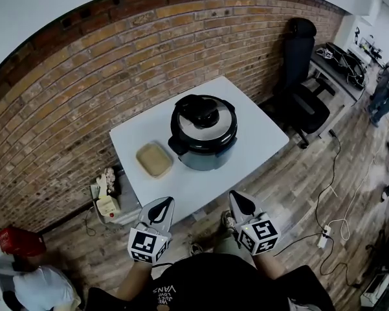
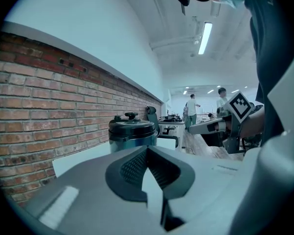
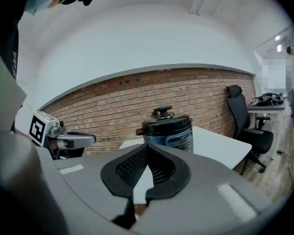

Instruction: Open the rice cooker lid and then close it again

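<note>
Status, head view:

- rice cooker sits about mid-table, upright. lid is down and looks seated flush on the pot, black knob on top centre.
- So the lid lies as the task's end state wants it. A shut lid fits two cases: lid yet to be lifted, or lifted and put back down. The frames don't settle which.
- left gripper is at 7 o'clock from the cooker and right gripper at 5 o'clock. Both are close to the person's body, around the table's near edge and well apart from the cooker.
- Each gripper's own view shows its ribbed pads pressed together with nothing between them. Both are closed and empty.
- Both point roughly level at the cooker, side by side. That reads as a neutral carry pose, since neither is lined up on the knob or touching anything.
- tan dish is at 8 o'clock from the cooker, just beside it and not touching. It doesn't sit over the lid.
- Mid-table placement probably keeps the cooker within reach of either gripper from the near edge. The knob looks like the obvious pinch point: small, raised and clear all round.
- office chair is at 2 o'clock, off the table and out of the way.
</note>
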`<state>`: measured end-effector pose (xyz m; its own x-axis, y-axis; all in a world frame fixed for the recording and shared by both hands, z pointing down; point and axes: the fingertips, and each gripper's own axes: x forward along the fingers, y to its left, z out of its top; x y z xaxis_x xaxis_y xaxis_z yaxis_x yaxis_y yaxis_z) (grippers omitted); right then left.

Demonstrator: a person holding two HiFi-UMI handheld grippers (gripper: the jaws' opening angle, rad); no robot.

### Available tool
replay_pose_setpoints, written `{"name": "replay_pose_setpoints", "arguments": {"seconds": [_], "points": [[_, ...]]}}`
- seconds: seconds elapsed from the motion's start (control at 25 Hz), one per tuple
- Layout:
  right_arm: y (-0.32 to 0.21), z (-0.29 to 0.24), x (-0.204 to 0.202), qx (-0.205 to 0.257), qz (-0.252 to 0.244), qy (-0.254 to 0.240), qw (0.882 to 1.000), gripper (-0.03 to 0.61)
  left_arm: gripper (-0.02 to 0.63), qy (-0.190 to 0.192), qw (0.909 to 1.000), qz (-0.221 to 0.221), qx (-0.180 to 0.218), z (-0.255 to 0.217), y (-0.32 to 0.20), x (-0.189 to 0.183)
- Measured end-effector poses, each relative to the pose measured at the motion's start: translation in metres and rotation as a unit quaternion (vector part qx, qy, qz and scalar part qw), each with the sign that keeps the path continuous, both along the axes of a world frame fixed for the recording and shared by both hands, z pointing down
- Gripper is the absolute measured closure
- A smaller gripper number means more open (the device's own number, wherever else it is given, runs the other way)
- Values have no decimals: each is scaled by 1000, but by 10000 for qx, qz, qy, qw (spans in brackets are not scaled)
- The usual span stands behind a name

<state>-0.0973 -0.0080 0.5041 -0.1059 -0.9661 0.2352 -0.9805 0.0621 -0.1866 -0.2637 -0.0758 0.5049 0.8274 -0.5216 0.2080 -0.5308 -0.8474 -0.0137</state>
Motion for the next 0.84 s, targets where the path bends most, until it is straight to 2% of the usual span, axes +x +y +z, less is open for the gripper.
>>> {"name": "replay_pose_setpoints", "arguments": {"seconds": [0.84], "points": [[-9, 1, 1, 27, 152, 68, 9999, 574, 612, -12, 10000, 72, -62, 10, -7, 0]]}}
